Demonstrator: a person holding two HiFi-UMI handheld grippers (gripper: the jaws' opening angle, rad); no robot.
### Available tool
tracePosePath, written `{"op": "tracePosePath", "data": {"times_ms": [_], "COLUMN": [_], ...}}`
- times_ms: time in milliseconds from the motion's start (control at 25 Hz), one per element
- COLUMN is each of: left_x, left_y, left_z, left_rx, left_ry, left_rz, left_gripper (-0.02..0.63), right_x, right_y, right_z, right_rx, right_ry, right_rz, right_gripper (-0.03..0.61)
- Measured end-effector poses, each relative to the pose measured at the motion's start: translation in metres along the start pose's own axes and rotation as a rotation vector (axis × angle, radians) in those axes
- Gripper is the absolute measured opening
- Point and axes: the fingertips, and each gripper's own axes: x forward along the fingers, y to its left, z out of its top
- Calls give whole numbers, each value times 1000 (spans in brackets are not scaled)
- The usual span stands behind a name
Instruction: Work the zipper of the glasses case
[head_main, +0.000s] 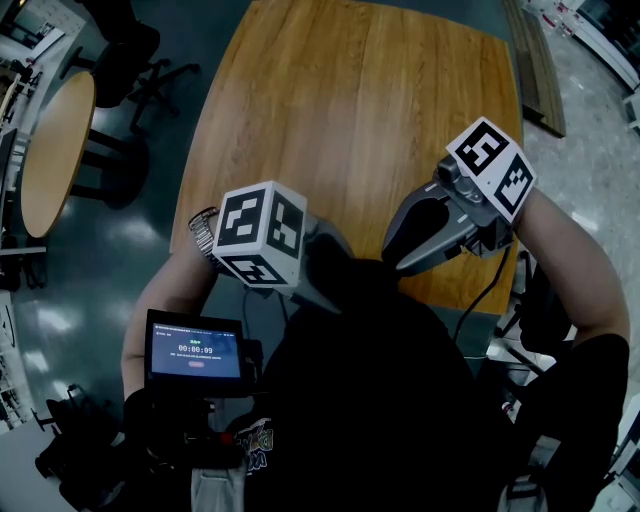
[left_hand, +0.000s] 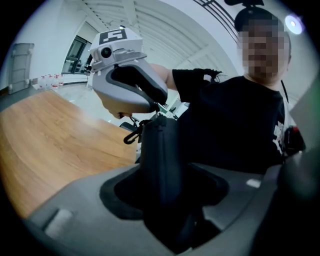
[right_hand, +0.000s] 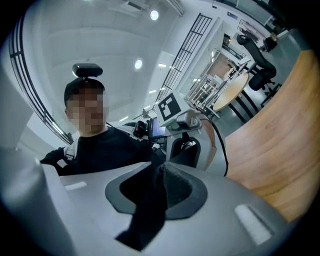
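Note:
The black glasses case (left_hand: 160, 165) stands upright between the jaws of my left gripper (left_hand: 162, 187), which is shut on its lower part. A black clip loop (left_hand: 131, 136) hangs at the case's top. My right gripper (left_hand: 154, 107) meets that top end from above. In the right gripper view its jaws (right_hand: 155, 192) stand almost together with a black strip, the zipper pull (right_hand: 147, 212), pinched between the pads. In the head view the left gripper (head_main: 335, 285) and the right gripper (head_main: 397, 265) hover close to my chest over the near edge of the wooden table (head_main: 350, 120).
A round wooden table (head_main: 55, 150) and a black office chair (head_main: 130, 50) stand to the left on the dark floor. A small lit screen (head_main: 195, 352) is mounted at the person's chest. Boards (head_main: 535, 60) lie on the floor at the upper right.

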Motion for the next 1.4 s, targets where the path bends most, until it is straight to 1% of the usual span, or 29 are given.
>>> {"op": "tracePosePath", "data": {"times_ms": [80, 160, 320, 400, 440, 640, 760, 840, 880, 920, 960, 1080, 1200, 1280, 1400], "left_x": [0, -1, -2, -1, -1, 1, -1, -1, -1, -1, -1, -1, -1, -2, -4], "left_y": [0, 0, -1, -1, -2, -1, -1, -1, -1, -2, -3, -5, -3, -2, -2], "left_z": [0, 1, 2, 1, 1, -2, 0, 1, 2, 3, 4, 4, 2, 1, 2], "left_rx": [0, 0, -16, -23, -24, -20, -21, -20, -19, -17, -14, -12, -40, -54, -52], "left_ry": [4, 7, 5, 7, 9, 22, 16, 16, 17, 20, 25, 33, 3, -23, -35], "left_rz": [2, -2, -22, -27, -28, -32, -41, -38, -35, -35, -35, -44, -57, -63, -68], "left_gripper": [259, 259, 258, 259, 259, 259, 258, 258, 259, 259, 259, 258, 259, 259, 258], "right_x": [-1, -1, 3, 6, 6, 3, 5, 5, 5, 5, 6, 8, 6, 4, 4], "right_y": [-5, -8, -2, -2, -4, -14, -12, -14, -14, -14, -14, -11, -12, -12, -11], "right_z": [-7, -11, -14, -16, -16, -17, -18, -18, -18, -18, -18, -18, -17, -15, -13], "right_rx": [9, 8, -31, -35, -34, -16, -24, -24, -17, -10, -4, -7, -31, -50, -89], "right_ry": [28, 40, 89, 109, 111, 100, 116, 120, 120, 120, 122, 135, 134, 127, 125], "right_rz": [-17, -23, 2, 0, -4, -16, 2, 3, 4, 7, 15, 40, 16, -2, -18], "right_gripper": [94, 86, 84, 76, 75, 124, 129, 117, 128, 153, 155, 144, 123, 80, 71]}}
